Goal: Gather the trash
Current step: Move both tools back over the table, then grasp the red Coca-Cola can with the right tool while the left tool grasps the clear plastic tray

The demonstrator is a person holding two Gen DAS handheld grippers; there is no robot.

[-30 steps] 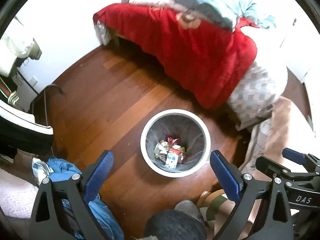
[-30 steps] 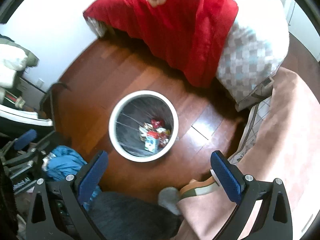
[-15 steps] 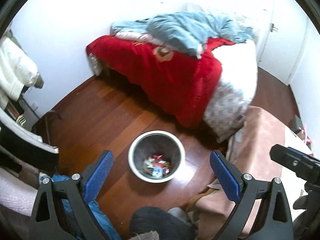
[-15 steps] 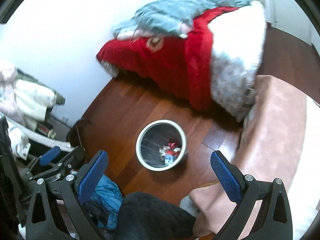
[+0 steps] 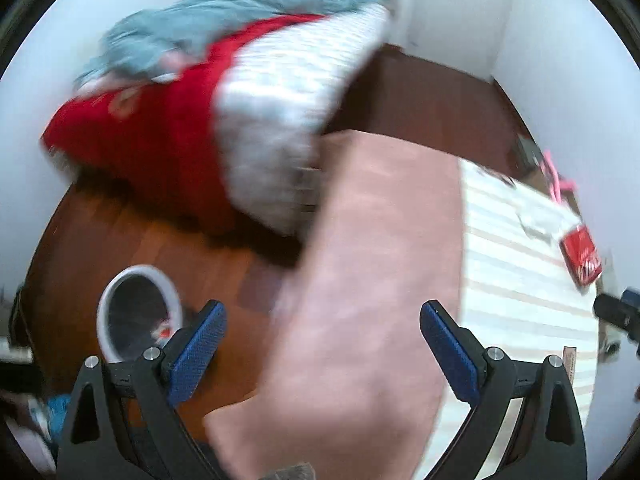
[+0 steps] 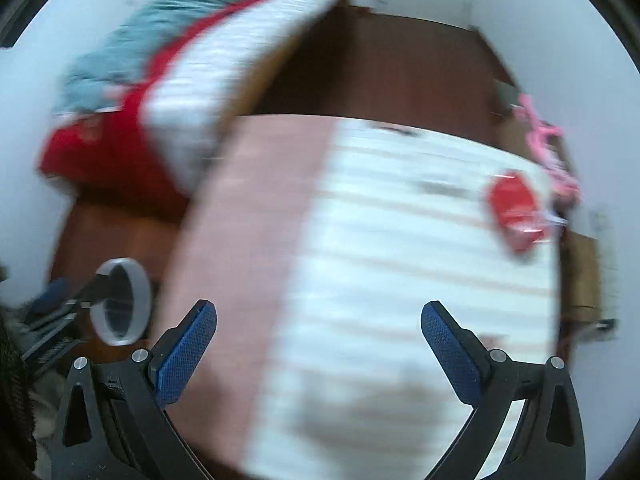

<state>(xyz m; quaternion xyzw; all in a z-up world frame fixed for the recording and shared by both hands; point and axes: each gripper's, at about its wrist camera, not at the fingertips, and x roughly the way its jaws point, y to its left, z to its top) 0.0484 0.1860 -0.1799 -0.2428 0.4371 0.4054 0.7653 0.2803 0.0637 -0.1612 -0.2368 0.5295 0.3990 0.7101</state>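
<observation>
Both views are blurred by motion. A white round trash bin [image 5: 138, 312] with wrappers inside stands on the wood floor at lower left; it shows smaller in the right wrist view, bin [image 6: 120, 306]. A red wrapper [image 5: 581, 256] lies on a white striped sheet at the far right; the same red wrapper [image 6: 514, 210] appears ahead and right of my right gripper. My left gripper [image 5: 322, 344] is open and holds nothing. My right gripper [image 6: 318, 344] is open too, above the striped sheet, well short of the wrapper.
A pink blanket [image 5: 372, 280] covers the near bed beside the striped sheet [image 6: 400, 260]. A second bed with a red cover [image 5: 152, 140] and blue-grey quilt sits at the back left. Pink items [image 6: 548, 148] lie on a brown box by the right wall.
Both grippers have swung up and to the right, away from the bin. The bin slid to the lower left of each view and the striped sheet with the red wrapper came into sight.
</observation>
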